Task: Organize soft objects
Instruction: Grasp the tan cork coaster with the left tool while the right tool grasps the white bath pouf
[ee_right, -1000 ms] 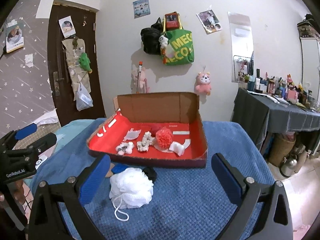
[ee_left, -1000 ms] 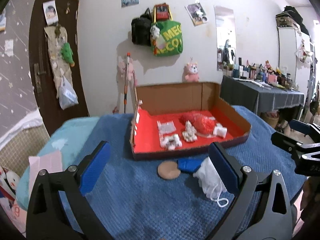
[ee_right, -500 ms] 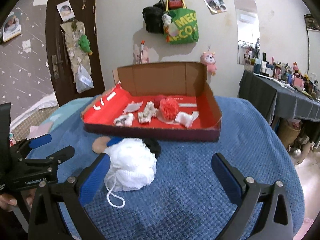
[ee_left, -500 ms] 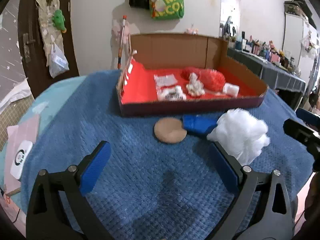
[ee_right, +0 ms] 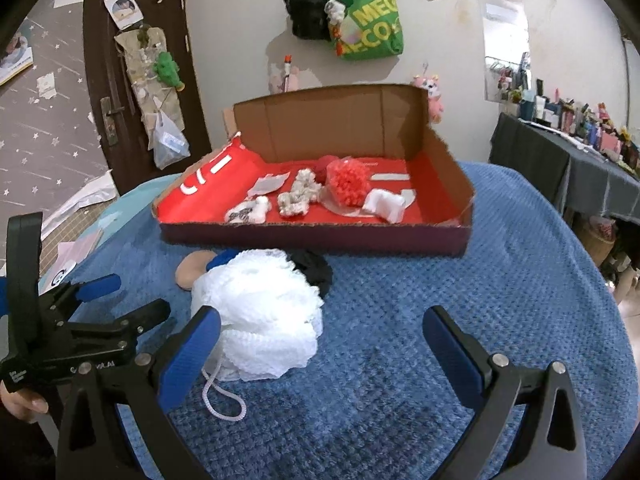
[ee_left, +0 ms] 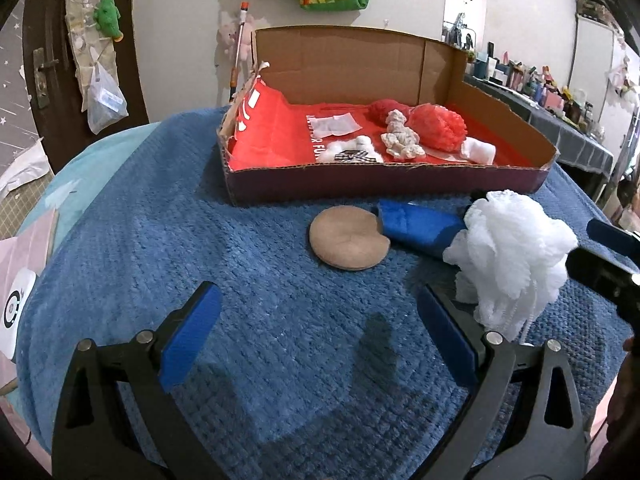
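Note:
A white mesh bath pouf (ee_left: pixel 512 256) (ee_right: pixel 260 312) lies on the blue blanket in front of a red-lined cardboard box (ee_left: pixel 384 180) (ee_right: pixel 312 236). Beside it lie a tan round pad (ee_left: pixel 348 238) (ee_right: pixel 190 274), a blue cloth (ee_left: pixel 420 226) and a black soft item (ee_right: pixel 316 270). The box holds a red pouf (ee_left: pixel 440 128) (ee_right: pixel 348 184) and several small white and beige soft pieces. My left gripper (ee_left: pixel 320 336) is open and empty, left of the white pouf. My right gripper (ee_right: pixel 320 348) is open and empty, its left finger close to the pouf.
The blue blanket (ee_left: pixel 200 248) covers a table. Pink papers and a white card (ee_left: pixel 16 304) lie at its left edge. A dark door (ee_right: pixel 132 80) and wall bags (ee_right: pixel 368 28) stand behind; a cluttered grey-draped table (ee_right: pixel 580 156) is at the right.
Both grippers have moved forward and down toward the blanket. The white pouf and the box now look larger and nearer. Both grippers stay open.

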